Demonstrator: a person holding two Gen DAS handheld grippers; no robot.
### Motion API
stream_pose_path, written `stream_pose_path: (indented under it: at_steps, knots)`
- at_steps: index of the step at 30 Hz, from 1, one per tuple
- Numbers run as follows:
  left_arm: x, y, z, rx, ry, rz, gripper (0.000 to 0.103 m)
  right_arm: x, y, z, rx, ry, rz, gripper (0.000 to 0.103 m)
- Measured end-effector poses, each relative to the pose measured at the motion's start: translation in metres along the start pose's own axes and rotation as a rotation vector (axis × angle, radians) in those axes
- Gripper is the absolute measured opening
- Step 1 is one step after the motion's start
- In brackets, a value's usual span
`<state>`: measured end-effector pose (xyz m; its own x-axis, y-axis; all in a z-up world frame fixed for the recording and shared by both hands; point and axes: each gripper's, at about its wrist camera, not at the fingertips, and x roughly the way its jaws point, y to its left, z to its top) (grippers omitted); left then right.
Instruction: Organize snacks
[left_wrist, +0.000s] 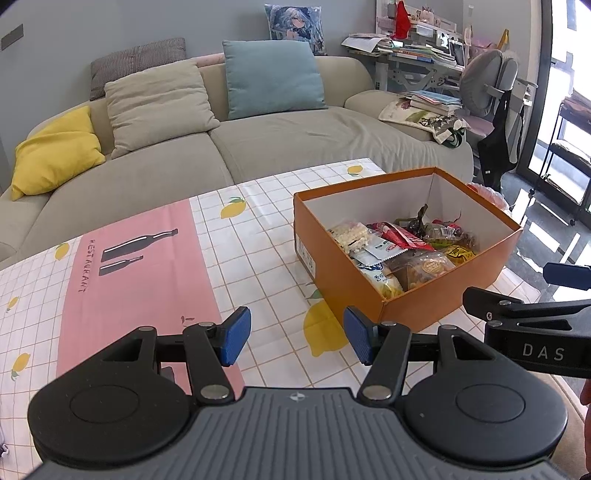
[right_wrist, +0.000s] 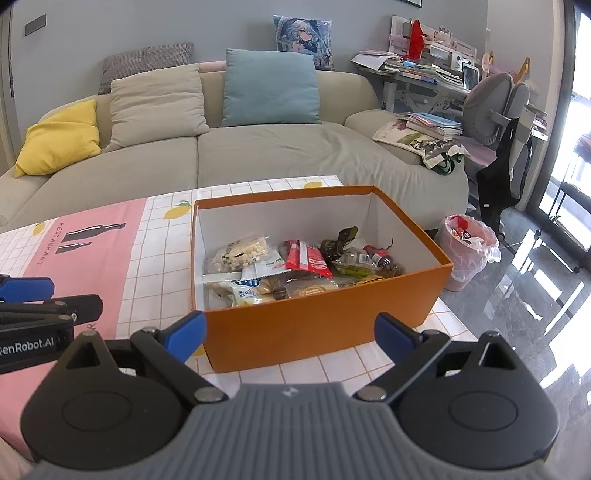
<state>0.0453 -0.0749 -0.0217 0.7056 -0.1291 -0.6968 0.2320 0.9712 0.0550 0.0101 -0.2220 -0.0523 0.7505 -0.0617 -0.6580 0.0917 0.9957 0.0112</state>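
Observation:
An open orange cardboard box (left_wrist: 424, 302) stands on the table; it also shows in the right wrist view (right_wrist: 317, 321). Several packaged snacks (right_wrist: 295, 266) lie inside it, among them a red packet (left_wrist: 402, 236) and a pale bread bag (right_wrist: 251, 290). My left gripper (left_wrist: 295, 338) is open and empty, above the tablecloth just left of the box's near corner. My right gripper (right_wrist: 291, 338) is open and empty, in front of the box's near wall. Each gripper shows at the edge of the other's view.
The table carries a lemon-print cloth (left_wrist: 258, 251) with a pink panel (left_wrist: 140, 280). A beige sofa (right_wrist: 258, 155) with cushions stands behind it. A pink bin with a plastic bag (right_wrist: 465, 247) stands on the floor right of the table, near a chair and a cluttered desk.

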Motion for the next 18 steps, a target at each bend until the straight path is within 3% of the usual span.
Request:
stream_pose_path:
  at_steps: [18]
  knots:
    - [-0.0104, -0.0023, 0.0016, 0.009, -0.029, 0.008, 0.068, -0.0051, 0.0026, 0.0008, -0.008, -0.011, 0.004, 0.096]
